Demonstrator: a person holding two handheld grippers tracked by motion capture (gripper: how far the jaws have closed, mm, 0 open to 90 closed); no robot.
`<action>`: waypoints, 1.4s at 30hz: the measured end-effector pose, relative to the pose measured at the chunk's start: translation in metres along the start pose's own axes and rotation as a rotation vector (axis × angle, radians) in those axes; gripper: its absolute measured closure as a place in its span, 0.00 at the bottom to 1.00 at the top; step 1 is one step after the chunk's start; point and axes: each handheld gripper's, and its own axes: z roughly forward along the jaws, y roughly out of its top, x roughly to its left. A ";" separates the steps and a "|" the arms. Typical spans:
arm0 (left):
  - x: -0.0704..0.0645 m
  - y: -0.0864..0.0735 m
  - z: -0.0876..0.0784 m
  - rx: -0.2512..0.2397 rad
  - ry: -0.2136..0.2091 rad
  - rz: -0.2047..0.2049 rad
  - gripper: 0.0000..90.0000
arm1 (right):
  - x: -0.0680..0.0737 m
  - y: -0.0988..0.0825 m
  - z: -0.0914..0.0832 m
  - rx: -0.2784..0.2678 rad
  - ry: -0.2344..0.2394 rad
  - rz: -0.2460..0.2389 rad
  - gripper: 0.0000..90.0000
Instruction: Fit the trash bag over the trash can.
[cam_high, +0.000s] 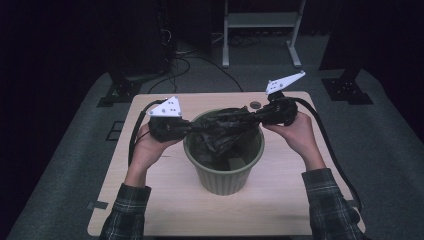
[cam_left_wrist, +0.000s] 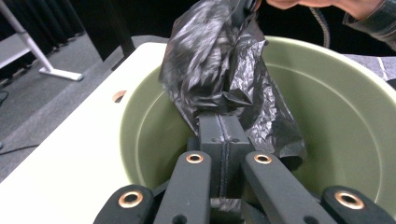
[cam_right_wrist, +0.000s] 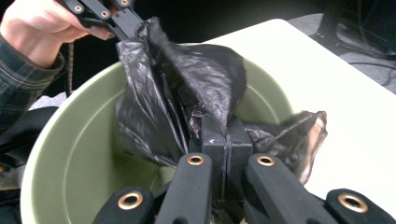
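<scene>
plaid sleeves, black tools, brass rivets

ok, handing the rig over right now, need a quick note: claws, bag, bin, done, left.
Left claw: shut on the black bag, pinching its plastic over the near-left side of the bin.
Right claw: shut on the black bag at the opposite side.
Green bin: upright at the middle of the table. The bag hangs bunched between both claws, partly down inside the bin.
Done: bag gripped at two points and brought over the bin.
Left: probably spread the bag's mouth and fold it over the rim; it is not yet lining the bin.
</scene>
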 end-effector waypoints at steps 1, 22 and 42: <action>0.001 -0.002 -0.002 0.001 0.002 -0.005 1.00 | -0.002 -0.001 -0.003 -0.003 -0.005 0.006 0.99; 0.007 0.009 -0.016 -0.082 0.025 -0.015 0.76 | -0.011 -0.006 -0.011 -0.033 -0.086 0.018 0.99; 0.008 0.037 0.027 -0.055 -0.056 -0.010 0.72 | 0.002 0.005 0.017 0.021 -0.018 -0.054 0.98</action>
